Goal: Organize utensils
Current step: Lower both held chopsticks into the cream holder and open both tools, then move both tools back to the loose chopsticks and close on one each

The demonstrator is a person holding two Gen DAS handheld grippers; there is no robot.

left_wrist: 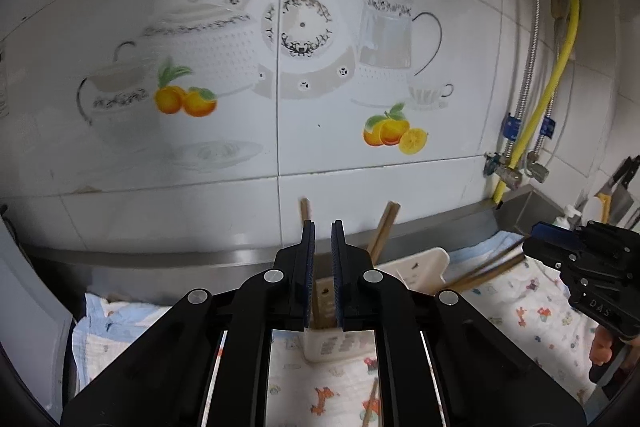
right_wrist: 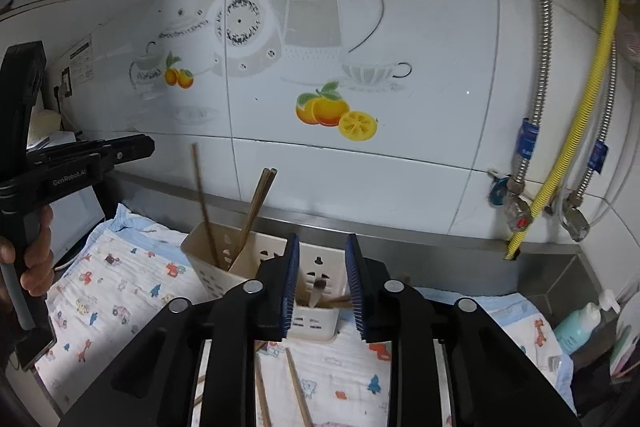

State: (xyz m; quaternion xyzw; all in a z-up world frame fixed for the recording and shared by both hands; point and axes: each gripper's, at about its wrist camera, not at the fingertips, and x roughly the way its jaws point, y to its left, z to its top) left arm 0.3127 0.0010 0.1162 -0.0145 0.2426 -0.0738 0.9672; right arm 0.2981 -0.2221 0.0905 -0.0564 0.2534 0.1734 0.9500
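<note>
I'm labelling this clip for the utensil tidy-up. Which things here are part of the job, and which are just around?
Part of the job:
utensil holder
chopsticks standing in it
loose chopsticks on the cloth
left gripper
right gripper

Just around:
patterned cloth
yellow hose
soap bottle
knives

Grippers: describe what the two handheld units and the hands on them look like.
Both are matte black plastic with silver pivot rivets and ribbed blue finger pads. The left gripper reads "GenRobot.AI" in white; the right gripper reads "DAS". Bare fingers wrap the left grip; no sleeves or cables show.
</note>
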